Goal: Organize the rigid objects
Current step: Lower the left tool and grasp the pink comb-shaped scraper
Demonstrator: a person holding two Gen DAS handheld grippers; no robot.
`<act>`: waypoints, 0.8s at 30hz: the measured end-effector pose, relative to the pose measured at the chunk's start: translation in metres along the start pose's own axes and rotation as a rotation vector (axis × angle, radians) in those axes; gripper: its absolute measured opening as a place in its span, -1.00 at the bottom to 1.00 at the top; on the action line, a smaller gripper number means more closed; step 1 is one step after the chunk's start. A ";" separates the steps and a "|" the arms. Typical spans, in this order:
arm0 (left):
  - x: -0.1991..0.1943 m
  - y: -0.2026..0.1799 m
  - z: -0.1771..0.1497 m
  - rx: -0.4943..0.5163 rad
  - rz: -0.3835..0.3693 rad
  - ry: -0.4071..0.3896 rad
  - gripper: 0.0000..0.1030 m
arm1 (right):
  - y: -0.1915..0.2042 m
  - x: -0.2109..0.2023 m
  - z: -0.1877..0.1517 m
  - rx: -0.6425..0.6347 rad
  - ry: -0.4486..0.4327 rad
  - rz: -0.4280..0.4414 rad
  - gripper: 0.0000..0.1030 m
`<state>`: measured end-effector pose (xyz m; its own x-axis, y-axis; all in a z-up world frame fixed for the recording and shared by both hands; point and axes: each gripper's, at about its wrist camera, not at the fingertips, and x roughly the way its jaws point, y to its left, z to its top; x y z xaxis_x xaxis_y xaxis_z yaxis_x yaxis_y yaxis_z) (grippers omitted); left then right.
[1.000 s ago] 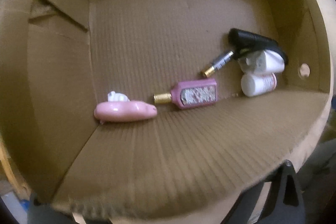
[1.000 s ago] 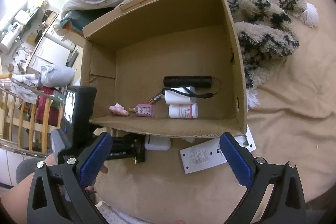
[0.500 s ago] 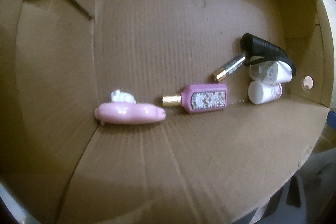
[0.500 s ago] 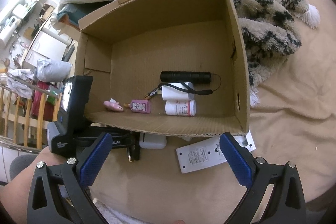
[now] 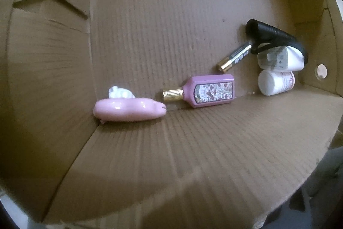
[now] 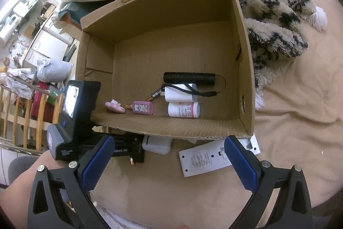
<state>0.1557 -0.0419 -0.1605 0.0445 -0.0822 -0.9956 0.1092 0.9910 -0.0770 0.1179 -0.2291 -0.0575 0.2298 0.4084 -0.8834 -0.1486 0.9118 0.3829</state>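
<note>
A cardboard box (image 6: 242, 70) sits on a tan blanket (image 6: 300, 143), seen from the right wrist camera. Along its near wall lie the rigid objects already sorted: a pink cartoon-shaped trinket (image 6: 114, 107) at nine o'clock, a pink perfume bottle (image 6: 143, 107) with a gold cap just right of it, then a battery (image 6: 156, 94), a white container (image 6: 180, 94), a white pill bottle (image 6: 184, 109) and a black flashlight (image 6: 189, 78) with its cord clustered toward three o'clock.

The right gripper (image 6: 168, 161) hovers at six o'clock, outside the box, its blue pads apart with nothing between them. The left gripper's body (image 6: 72, 121) stands at the box's near left corner, pointing down; its fingers are hidden, its jaws are closing slightly, and its own camera shows nothing between them.

This looks like the pause between placements. Still outside the box, at its near edge, lie a white card-like pack (image 6: 205, 159), a small white box (image 6: 157, 144) and a black device (image 6: 130, 150). The next move likely calls for lowering a gripper squarely over one of these and closing on it.
</note>
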 end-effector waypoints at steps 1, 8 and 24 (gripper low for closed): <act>-0.003 0.007 -0.002 0.001 0.001 -0.003 0.81 | 0.000 0.000 0.000 0.000 0.000 0.000 1.00; -0.021 0.003 -0.012 -0.066 0.015 -0.012 0.80 | 0.000 0.000 -0.001 -0.003 0.004 -0.003 1.00; -0.156 0.022 -0.108 -0.236 0.108 -0.269 0.80 | 0.004 0.030 -0.016 0.061 0.173 0.205 1.00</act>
<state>0.0443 0.0044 -0.0128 0.3063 0.0302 -0.9514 -0.1407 0.9900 -0.0138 0.1084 -0.2141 -0.0873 0.0323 0.5759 -0.8169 -0.1158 0.8139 0.5693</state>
